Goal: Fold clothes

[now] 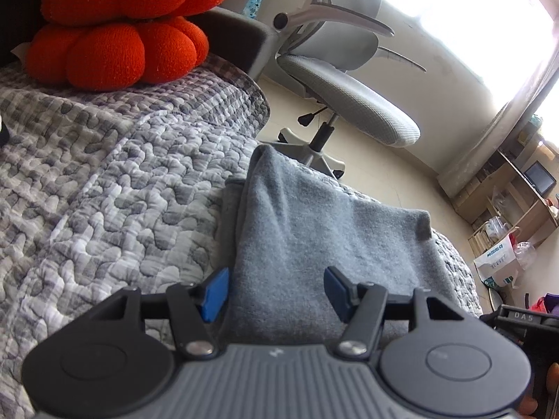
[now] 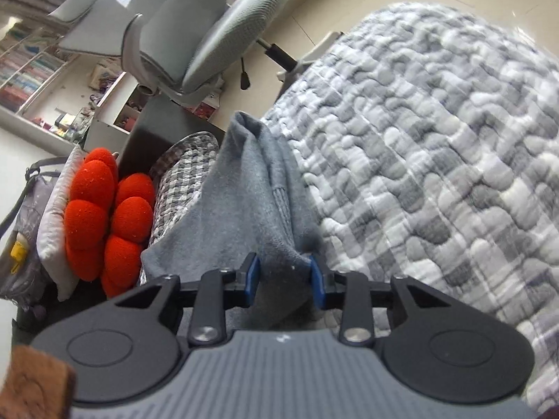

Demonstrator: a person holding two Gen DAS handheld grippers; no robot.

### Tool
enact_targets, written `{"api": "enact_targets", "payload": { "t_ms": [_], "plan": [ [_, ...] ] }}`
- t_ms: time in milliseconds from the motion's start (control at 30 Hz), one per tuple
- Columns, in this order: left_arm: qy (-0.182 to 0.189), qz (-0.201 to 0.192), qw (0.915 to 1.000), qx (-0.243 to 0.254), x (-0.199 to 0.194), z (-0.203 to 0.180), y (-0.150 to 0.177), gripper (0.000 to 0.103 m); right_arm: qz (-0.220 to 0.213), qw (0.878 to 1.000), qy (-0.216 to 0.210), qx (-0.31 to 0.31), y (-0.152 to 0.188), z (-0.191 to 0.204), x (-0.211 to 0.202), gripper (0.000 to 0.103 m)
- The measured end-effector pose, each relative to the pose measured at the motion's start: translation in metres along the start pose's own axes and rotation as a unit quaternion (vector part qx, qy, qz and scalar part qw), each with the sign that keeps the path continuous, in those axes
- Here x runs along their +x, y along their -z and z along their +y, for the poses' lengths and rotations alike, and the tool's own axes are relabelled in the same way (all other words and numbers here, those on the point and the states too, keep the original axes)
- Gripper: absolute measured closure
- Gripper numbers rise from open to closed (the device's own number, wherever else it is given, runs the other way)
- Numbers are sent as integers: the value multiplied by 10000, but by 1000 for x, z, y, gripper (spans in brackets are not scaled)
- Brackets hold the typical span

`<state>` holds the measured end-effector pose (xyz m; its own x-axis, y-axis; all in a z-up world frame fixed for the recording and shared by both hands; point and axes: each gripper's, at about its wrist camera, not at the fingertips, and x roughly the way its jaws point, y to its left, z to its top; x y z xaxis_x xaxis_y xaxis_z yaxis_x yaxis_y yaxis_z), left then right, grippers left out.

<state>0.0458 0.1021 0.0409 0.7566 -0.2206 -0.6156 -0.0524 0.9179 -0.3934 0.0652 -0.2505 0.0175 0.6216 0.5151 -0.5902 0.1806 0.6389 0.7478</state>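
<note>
Garment: a grey fleece garment [image 1: 314,216], folded into a long panel, lies on the quilted bedspread [image 1: 115,181] of a bed, near the bed's edge.

Garment relative to left jaws: in the left wrist view the near end of the garment runs between the blue pads [image 1: 215,295] of the left gripper [image 1: 276,293]; the jaws stand well apart, and neither pad visibly presses the cloth.

Garment relative to right jaws: in the right wrist view a bunched corner of the garment [image 2: 251,202] sits between the pads of the right gripper [image 2: 284,281]. The jaws stand narrowly apart. The pad on the picture's right [image 2: 317,284] touches the cloth; a sliver of gap shows at the other pad, so a firm clamp cannot be told.

Folds: from the right gripper the cloth rises in a ridge away from the jaws, a ribbed band [image 2: 281,202] showing on one layer.

Beyond the garment: a red lobed cushion [image 1: 118,28] rests on the bed, well apart from the garment.

Past the bed's edge from the garment: a grey mesh office chair [image 1: 349,80] stands on the pale floor [image 1: 394,171].

Farther from the garment: shelves with clutter [image 1: 517,192] stand against the wall.
</note>
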Motion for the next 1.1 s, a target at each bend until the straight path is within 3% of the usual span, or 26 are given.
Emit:
{"api": "enact_targets", "payload": {
  "t_ms": [167,367,500,633,733,767,800,967,1100],
  "plan": [
    [-33,-103,9995,284,-1,-14,0,41,204,9997,-14,122,0,-3,-1,59],
    [187,34,9993,319,18,-38,3,41,-355,9988,-37,-329,12,13,10,57],
    [-137,49,9959,893,34,-57,17,41,-854,9926,-303,-808,22,27,-3,57],
    [-341,3,9925,1170,37,-63,22,40,-573,9964,76,-621,24,16,13,57],
    [-373,32,9923,1179,37,-64,20,40,-655,9951,137,-724,27,21,14,57],
    [-376,35,9923,1176,38,-64,20,39,-745,9934,175,-855,30,25,14,61],
    [-373,35,9924,1170,38,-64,20,39,-889,9902,266,-1048,34,30,13,72],
    [-218,54,9946,1015,34,-59,17,39,-1400,9727,541,-1769,50,51,13,75],
    [384,149,9986,326,26,-33,1,39,-1694,9480,948,-2524,63,65,24,76]
  ]
}}
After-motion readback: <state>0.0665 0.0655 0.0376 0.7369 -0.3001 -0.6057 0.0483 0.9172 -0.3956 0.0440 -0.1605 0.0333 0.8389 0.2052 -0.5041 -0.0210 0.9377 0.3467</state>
